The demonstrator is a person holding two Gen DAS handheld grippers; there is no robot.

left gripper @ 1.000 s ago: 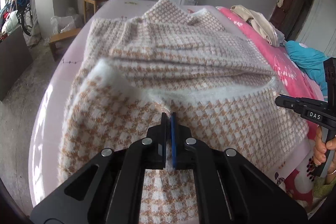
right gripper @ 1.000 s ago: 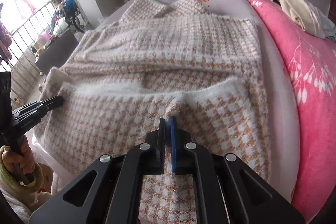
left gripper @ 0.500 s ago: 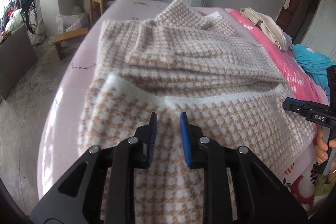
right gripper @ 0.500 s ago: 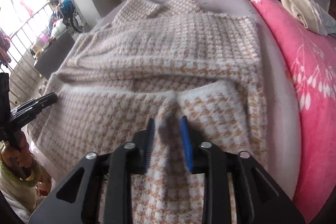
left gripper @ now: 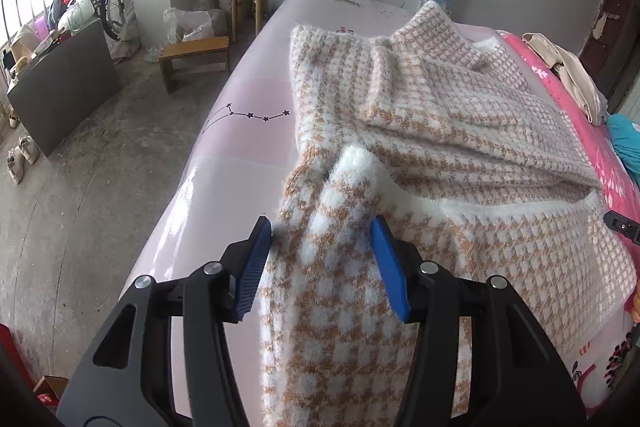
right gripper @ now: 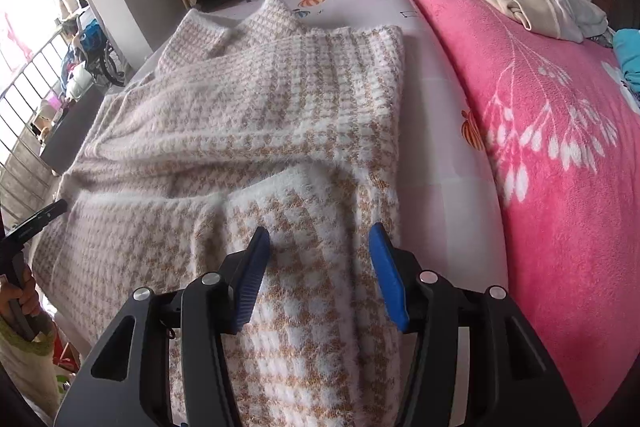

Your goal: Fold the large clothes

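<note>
The left gripper [left gripper: 322, 247] is opening its blue fingers [left gripper: 256, 259]. The fuzzy checked sweater [left gripper: 460, 155] lies between them, but they do not squeeze it. The sweater lies partly folded on the pale pink bed [left gripper: 248, 131]. The right gripper [right gripper: 320, 251] is opening too, with the sweater's right edge lying loose between its fingers. A bright pink blanket [right gripper: 540, 115] lies beside the sweater on the right.

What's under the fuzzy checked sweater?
The sweater lies on a pale pink sheet, which shows around its edges. Whatever is beneath its middle is covered, so I cannot tell.
</note>
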